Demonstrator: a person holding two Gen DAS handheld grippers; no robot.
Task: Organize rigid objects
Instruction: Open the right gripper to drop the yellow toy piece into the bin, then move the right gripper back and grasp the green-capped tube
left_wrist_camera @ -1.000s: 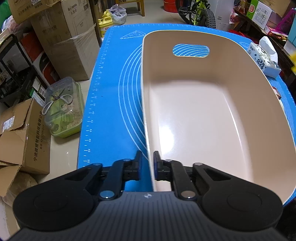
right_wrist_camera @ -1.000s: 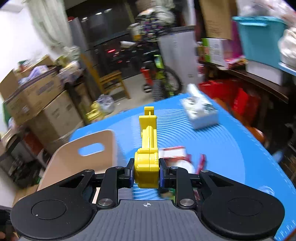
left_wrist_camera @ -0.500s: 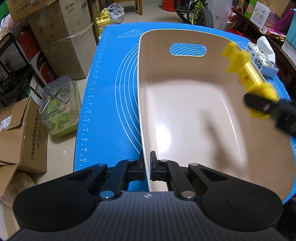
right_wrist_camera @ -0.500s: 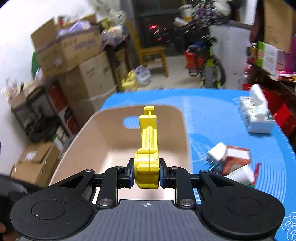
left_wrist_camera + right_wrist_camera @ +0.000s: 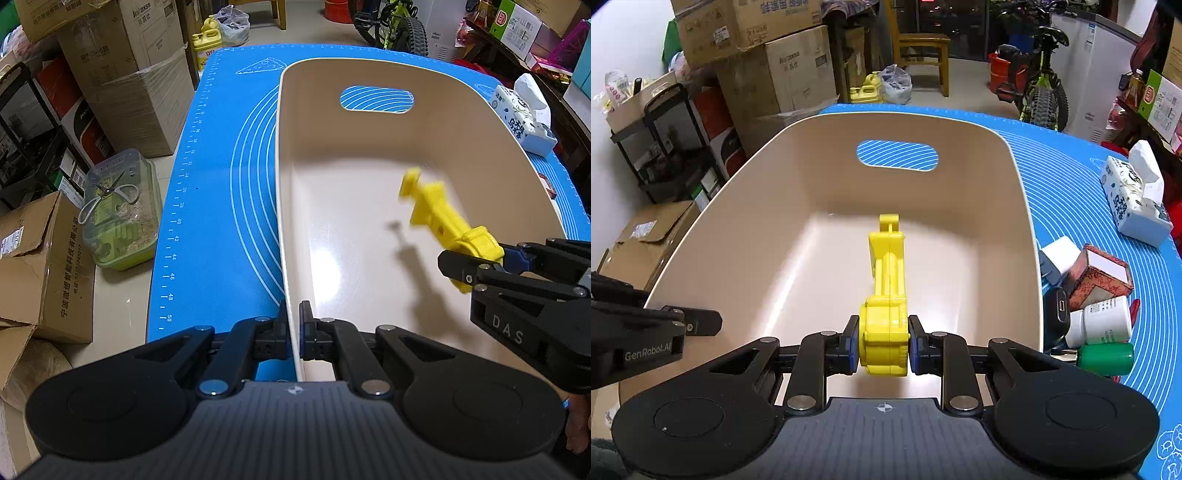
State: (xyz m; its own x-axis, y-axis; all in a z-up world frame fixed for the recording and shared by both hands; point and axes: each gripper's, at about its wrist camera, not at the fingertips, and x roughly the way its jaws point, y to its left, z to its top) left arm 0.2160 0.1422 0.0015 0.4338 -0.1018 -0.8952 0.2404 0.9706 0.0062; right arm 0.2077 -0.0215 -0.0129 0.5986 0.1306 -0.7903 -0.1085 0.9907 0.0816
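Over the beige bin [image 5: 1027,236], the right tool [image 5: 882,349] grips a yellow toy [image 5: 886,291] (left tool [image 5: 293,332] pinches the rim).

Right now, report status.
Left gripper clamped on bin rim. Right gripper holds yellow toy over bin interior. Nothing beneath it.

The tub [image 5: 746,206] is plain beige, and the toy [image 5: 886,280] is bright yellow. The mat [image 5: 218,192] under it is blue with thin white curved lines, and the tissue pack [image 5: 1134,199] is white with dark print.
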